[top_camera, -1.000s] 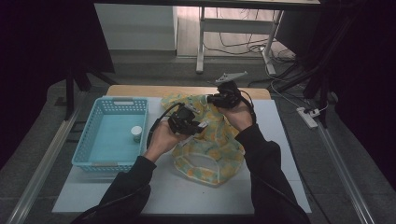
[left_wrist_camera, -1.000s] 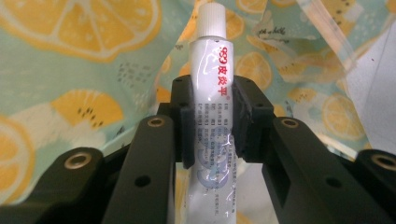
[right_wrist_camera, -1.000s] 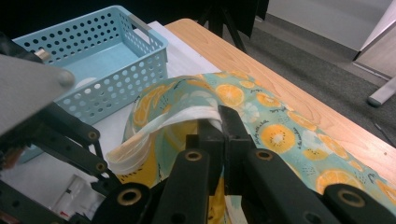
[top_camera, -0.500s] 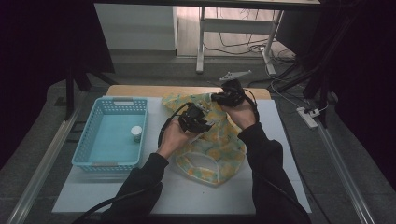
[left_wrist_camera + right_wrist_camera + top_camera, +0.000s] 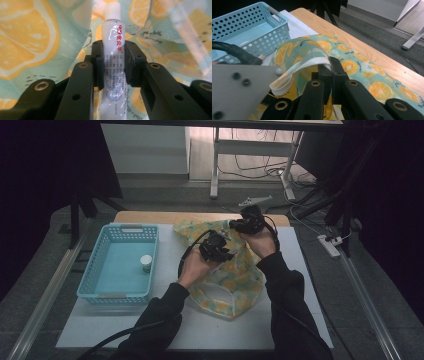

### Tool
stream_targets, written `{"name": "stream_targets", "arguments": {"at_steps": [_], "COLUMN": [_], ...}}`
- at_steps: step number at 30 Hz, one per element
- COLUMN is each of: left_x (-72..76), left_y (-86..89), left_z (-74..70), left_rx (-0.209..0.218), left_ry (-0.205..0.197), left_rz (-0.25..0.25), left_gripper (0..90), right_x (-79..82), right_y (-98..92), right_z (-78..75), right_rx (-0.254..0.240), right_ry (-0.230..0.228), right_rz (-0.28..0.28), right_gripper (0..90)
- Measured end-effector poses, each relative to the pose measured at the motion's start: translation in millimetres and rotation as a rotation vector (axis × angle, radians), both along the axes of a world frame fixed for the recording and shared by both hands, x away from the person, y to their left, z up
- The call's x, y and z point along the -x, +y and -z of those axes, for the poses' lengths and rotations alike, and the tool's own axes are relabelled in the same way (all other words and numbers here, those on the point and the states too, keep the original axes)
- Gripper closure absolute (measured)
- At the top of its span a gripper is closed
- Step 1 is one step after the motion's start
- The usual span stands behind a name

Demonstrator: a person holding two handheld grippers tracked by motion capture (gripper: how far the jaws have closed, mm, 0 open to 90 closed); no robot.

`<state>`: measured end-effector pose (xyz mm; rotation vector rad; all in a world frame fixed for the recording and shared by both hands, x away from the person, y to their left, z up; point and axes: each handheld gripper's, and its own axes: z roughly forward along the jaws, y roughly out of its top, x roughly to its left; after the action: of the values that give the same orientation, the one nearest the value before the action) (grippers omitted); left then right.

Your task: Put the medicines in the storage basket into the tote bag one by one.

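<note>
A lab or recording room, not a home — dark curtains close in both sides; a white-topped bench (image 5: 300,285) stands on grey carpet; loose cables (image 5: 250,167) and a power strip (image 5: 331,246) lie on the floor; bare table legs (image 5: 216,167) behind.

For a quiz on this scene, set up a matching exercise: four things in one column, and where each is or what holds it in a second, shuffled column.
Things:
1. white plastic tube with red print
2. white-trimmed rim of the lemon-print fabric bag
3. small white-capped container
4. light blue perforated plastic basket

Places:
A. on the table, left of the bag
B. clamped in the left gripper
C. inside the basket
D. pinched in the right gripper

Pairs: 1-B, 2-D, 3-C, 4-A
</note>
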<state>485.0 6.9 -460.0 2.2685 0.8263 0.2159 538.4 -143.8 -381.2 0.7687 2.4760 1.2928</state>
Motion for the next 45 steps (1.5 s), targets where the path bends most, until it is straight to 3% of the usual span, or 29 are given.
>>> {"name": "stream_targets", "arguments": {"at_steps": [8,13,20,31,45], "left_x": [-11.1,-17.6,-21.8,-14.4,2.8], "left_y": [5.9,10.1,16.5,16.7,27.0], "left_z": [15.3,20.7,26.6,19.8,-2.1], "left_rx": [-0.033,-0.048,-0.07,0.011,0.057], "left_ry": [-0.006,-0.035,-0.054,-0.054,-0.075], "left_rz": [-0.04,-0.078,-0.059,-0.01,0.023], "left_gripper": [71.6,71.5,69.6,51.1,33.3], "right_x": [0.6,1.3,-0.1,-2.4,-3.6], "right_y": [-0.6,2.2,3.7,2.8,0.9], "right_z": [-1.5,-0.8,3.0,5.2,10.6], "right_rx": [-0.001,0.004,0.015,0.013,0.014], "right_ry": [-0.003,-0.002,0.008,0.017,0.026], "right_rz": [-0.002,-0.006,0.004,0.019,0.026], "right_gripper": [88.7,88.7,88.7,88.7,88.7]}}
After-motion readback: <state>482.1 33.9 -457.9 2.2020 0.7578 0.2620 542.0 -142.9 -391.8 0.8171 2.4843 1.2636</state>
